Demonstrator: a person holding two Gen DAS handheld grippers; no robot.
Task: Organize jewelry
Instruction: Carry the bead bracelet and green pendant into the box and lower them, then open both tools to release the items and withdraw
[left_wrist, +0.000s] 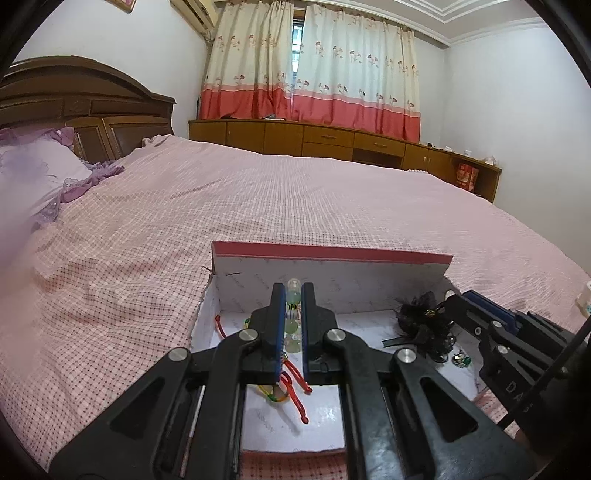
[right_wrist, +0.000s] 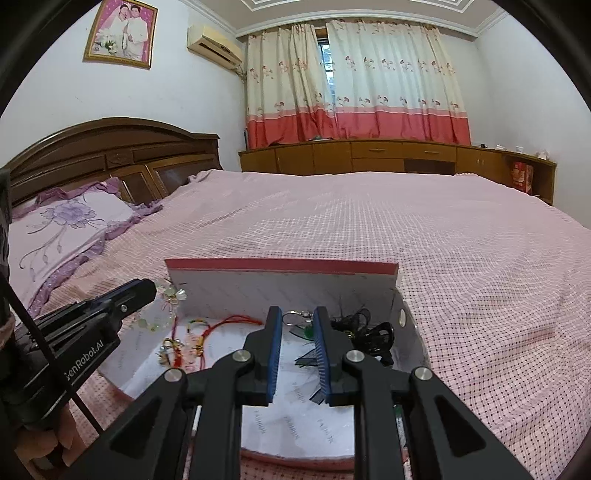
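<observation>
My left claw is clamped on the green bead bracelet above the box on the bed; my right claw hangs apart, empty. Red cords and black hair bow already lie inside, so nearly done, I judge.

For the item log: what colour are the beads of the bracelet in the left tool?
Pale translucent green beads, clearest in the left wrist view.

Open white-lined cardboard box with red rim on pink checked bedspread. Inside box: red cord bracelets left, black lace hair ornament right. Purple floral pillow far left; wooden cabinets behind bed.
</observation>
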